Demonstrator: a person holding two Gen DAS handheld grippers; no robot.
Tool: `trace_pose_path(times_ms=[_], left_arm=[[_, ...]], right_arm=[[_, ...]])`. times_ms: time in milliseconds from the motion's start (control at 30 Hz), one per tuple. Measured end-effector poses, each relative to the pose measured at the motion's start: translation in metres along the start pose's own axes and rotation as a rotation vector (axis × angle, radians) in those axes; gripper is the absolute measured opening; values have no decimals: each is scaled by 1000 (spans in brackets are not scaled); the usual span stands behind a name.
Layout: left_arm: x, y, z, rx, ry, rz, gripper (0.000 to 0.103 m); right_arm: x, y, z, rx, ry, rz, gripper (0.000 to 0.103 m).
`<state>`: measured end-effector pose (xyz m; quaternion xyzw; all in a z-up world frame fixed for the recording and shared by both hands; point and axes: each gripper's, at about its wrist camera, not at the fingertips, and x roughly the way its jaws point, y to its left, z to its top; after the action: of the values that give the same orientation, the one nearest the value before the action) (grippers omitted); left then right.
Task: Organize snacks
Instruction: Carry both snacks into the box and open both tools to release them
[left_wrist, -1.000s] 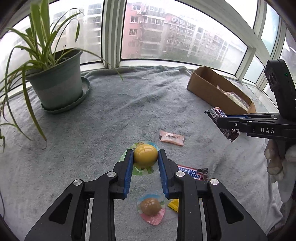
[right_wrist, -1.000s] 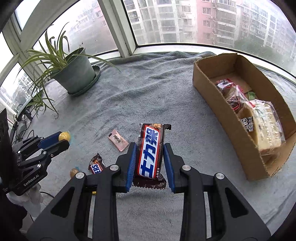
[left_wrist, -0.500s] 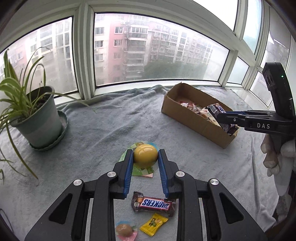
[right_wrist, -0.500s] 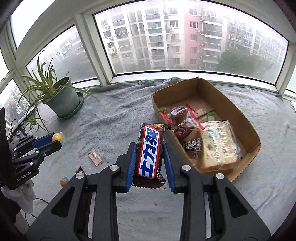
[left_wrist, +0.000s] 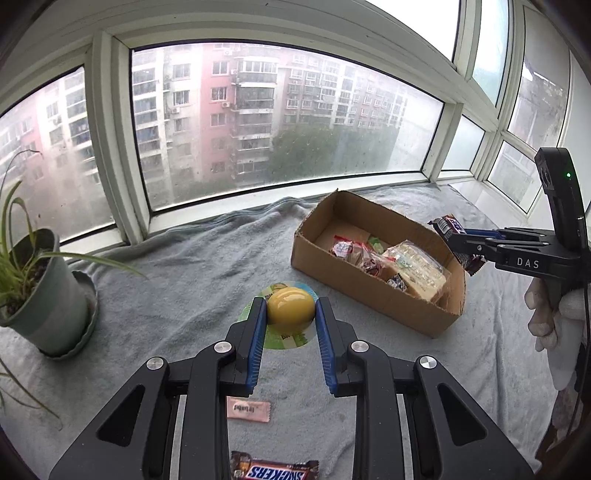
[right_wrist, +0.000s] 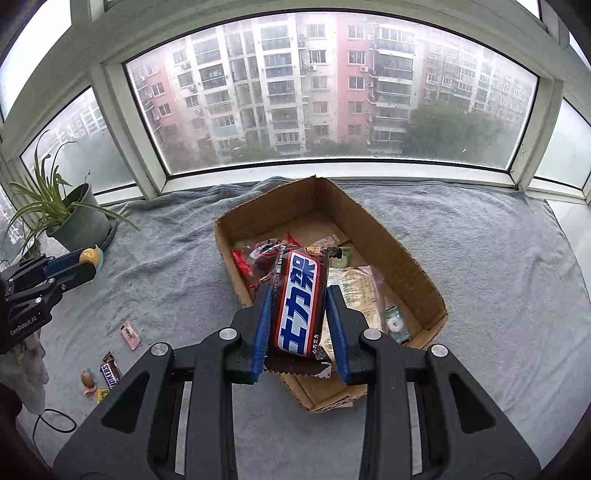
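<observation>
The right gripper (right_wrist: 299, 314) clamps a chocolate bar (right_wrist: 298, 305) above the cardboard box's (right_wrist: 406, 266) near end; the left gripper (left_wrist: 290, 321) grips a yellow jelly cup (left_wrist: 290, 309) above the blanket-covered bench (left_wrist: 192, 288), left of the box. Best to lower each past the rim before letting go. The box's far end is bare; near corner packed.

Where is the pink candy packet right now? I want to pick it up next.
The pink candy packet lies flat on the grey blanket, low in the left wrist view, beneath the left gripper and just beyond the Snickers bar.
</observation>
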<state>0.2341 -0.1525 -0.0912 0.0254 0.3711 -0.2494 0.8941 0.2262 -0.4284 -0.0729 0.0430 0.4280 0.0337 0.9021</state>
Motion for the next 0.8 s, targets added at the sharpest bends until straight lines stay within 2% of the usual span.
trace_pose_path(times_ms=[233, 433, 800], left_arm=[[23, -15, 35, 33, -21, -9, 25], [48, -30, 58, 59, -23, -29, 25], [95, -47, 75, 79, 9, -56, 25]], right_arm=[[14, -27, 15, 41, -11, -2, 30], [34, -37, 19, 34, 13, -20, 30], [59, -52, 13, 25, 43, -70, 30]])
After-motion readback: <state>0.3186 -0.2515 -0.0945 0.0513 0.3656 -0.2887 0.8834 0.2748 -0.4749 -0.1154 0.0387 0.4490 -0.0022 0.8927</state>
